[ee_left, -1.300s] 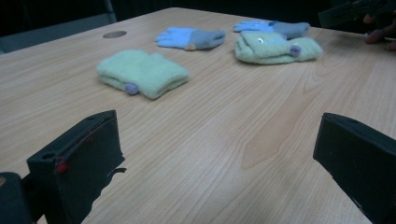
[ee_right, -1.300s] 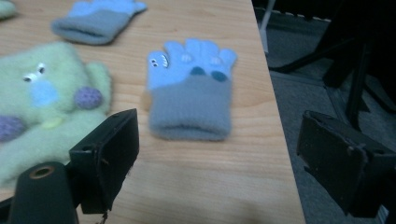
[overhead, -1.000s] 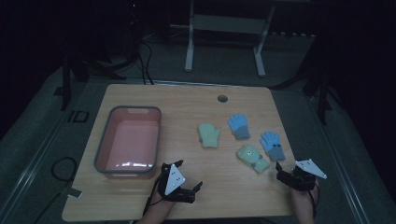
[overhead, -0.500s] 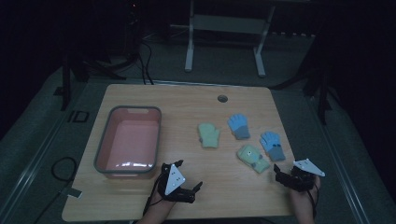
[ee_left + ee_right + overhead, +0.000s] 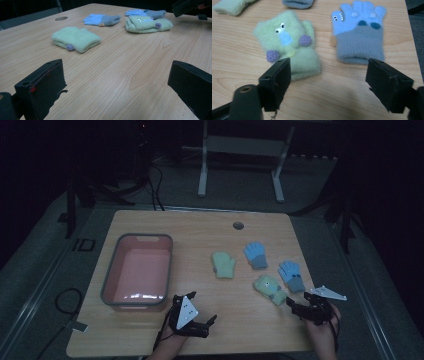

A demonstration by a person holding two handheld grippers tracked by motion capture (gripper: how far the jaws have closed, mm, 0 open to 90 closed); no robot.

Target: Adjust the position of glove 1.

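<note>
Here, right gripper (image 5: 300,306): we are hovering it at the cuffs of the green mitten (image 5: 287,47) and the blue glove (image 5: 359,30), its jaws wide, just easing inward, nothing between the pads.
Left gripper (image 5: 202,322): we are resting it low over bare wood, jaws spread wide, holding nothing.
Gloves: four are lying flat on the right half of the table (image 5: 200,227); the second green mitten (image 5: 223,265) and second blue glove (image 5: 255,255) are sitting farther in.
Bin (image 5: 139,272): it is standing empty to the left, well apart from the gloves.
Risk: we are aiming between two cuffs lying just beside each other, so closing here could be pinching both, or only fluff, and the soft knit could be slipping free.
Surface: pale wood, smooth, with a cable hole (image 5: 238,225) near the far edge.
Room: dim, dark floor, a white stand (image 5: 240,150) behind.
</note>
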